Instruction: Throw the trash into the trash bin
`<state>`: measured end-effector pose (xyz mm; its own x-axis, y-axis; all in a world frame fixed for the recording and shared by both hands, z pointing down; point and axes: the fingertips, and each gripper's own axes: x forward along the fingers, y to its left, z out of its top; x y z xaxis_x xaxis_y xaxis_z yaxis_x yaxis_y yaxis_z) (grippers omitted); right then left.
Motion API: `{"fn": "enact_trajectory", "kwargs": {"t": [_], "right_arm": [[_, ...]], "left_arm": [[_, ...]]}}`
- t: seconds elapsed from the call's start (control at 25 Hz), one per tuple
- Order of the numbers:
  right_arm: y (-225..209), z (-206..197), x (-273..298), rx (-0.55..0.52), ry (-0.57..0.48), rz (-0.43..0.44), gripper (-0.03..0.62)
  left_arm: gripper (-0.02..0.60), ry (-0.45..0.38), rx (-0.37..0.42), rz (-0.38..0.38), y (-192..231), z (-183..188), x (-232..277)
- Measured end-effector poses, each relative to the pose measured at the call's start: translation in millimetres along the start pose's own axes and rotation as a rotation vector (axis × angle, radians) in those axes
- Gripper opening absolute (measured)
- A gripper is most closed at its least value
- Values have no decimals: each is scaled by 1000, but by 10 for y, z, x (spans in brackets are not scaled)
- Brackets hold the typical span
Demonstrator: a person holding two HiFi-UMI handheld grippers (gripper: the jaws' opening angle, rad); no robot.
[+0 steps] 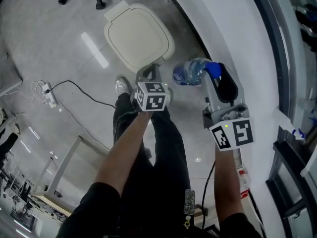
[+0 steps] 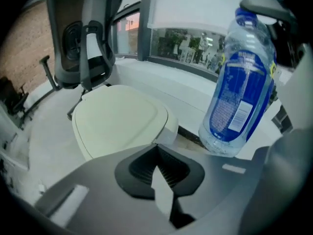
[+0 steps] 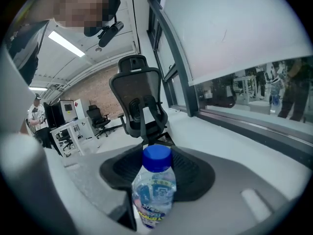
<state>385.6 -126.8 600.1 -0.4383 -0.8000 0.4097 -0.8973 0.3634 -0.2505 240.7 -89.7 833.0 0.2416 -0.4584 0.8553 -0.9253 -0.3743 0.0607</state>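
- Right tool grasping bottle: long axis 9–3, base toward 9 o'clock.
- Left tool clenched, empty; closed bin at its 12 o'clock.

A glossy pale floor carries a white power strip, from which a thin black cable snakes across the tiles. At the lower left edge of the head view stands a white desk frame. A black mesh office chair with a headrest stands beside a broad white window ledge. Above the ledge runs a window in a dark frame, its upper part covered by a white blind. Farther back, a second black chair and white desks stand before a brick wall, under a long ceiling light.
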Motion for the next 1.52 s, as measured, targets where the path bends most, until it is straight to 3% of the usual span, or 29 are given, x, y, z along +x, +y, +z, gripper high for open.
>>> {"fn": "enact_trajectory", "kwargs": {"t": [0.08,0.2,0.32,0.48,0.64,0.84,0.96,1.08,1.24,1.4,1.52], "right_arm": [[-25,-12,-7,8,1,-12,183],[-65,13,-27,11,-4,-22,183],[-61,59,-1,5,-14,-23,183],[26,197,70,-4,-42,-7,183],[161,405,291,-16,-80,31,183],[523,599,744,-15,-122,90,183],[739,465,1120,-26,-107,127,183],[861,50,1564,-58,-22,130,184],[1028,-710,2059,-101,192,111,183],[1155,-1358,2295,-155,381,137,184],[1180,-1619,2379,-174,461,142,184]], "left_arm": [[2,27,65,62,-3,-26,15],[-2,36,65,104,-29,-44,28],[-2,30,58,82,-42,-44,36],[2,-12,-81,-18,63,-33,-55],[2,-78,-134,-18,368,96,-330],[2,-104,-100,-13,768,171,-521],[2,-127,-87,-25,1001,266,-617],[2,-145,-27,-69,1161,350,-725],[2,-151,22,-119,1448,346,-879],[2,-147,6,-125,1677,305,-907],[2,-152,-18,-137,1788,321,-891]]}}
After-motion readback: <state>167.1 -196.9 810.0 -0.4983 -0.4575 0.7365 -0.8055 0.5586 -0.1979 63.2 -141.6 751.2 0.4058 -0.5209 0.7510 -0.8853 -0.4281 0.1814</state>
